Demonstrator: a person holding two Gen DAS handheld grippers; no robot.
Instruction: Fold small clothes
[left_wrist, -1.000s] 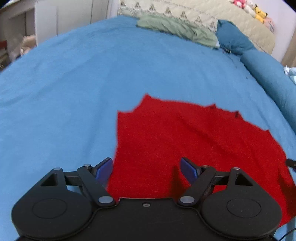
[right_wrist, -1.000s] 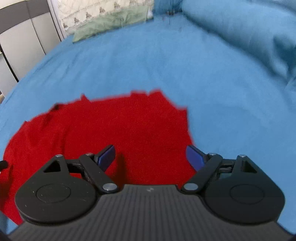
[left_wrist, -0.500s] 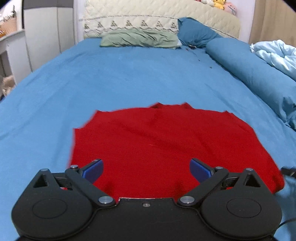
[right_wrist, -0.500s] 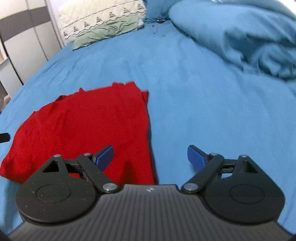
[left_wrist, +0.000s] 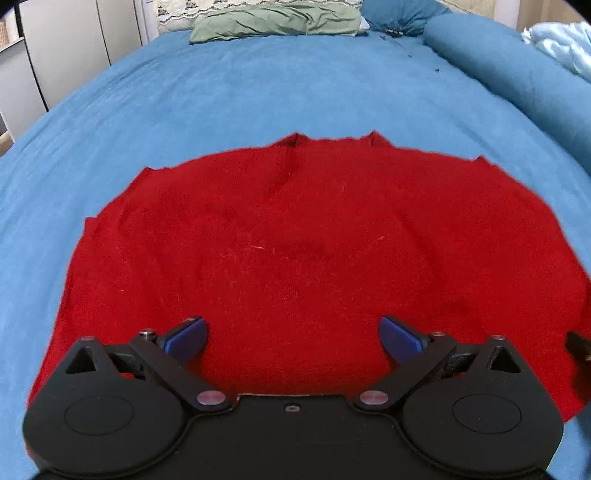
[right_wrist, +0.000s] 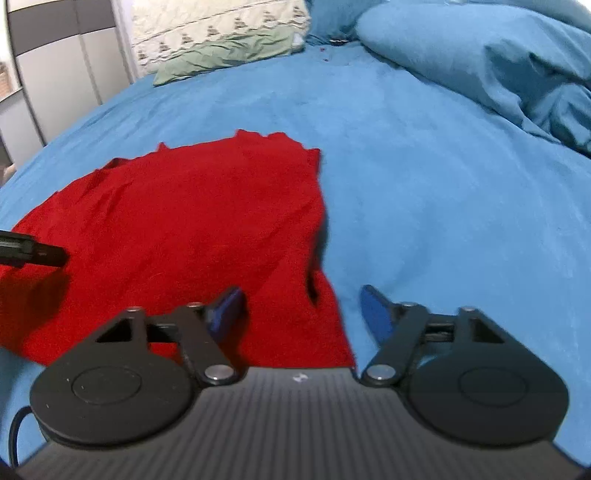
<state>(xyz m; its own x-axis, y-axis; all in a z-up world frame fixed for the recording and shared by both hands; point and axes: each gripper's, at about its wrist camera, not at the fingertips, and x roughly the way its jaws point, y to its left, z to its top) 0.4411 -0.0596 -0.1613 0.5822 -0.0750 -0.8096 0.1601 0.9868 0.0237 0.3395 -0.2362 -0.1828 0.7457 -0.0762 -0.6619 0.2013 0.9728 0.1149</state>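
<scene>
A small red knit garment lies flat on the blue bed sheet. My left gripper is open and empty, low over the garment's near edge, near its middle. In the right wrist view the garment fills the left half. My right gripper is open and empty over the garment's near right edge, which has a small raised fold. Part of the left gripper shows at the far left of the right wrist view.
A green pillow and a quilted headboard cover lie at the far end of the bed. A rolled blue duvet runs along the right side. White cabinets stand left of the bed.
Both grippers have drawn back and swung to face the headboard. The left one now sits centred on the garment's near edge; the right one has shifted to its right edge. Both stay open.
</scene>
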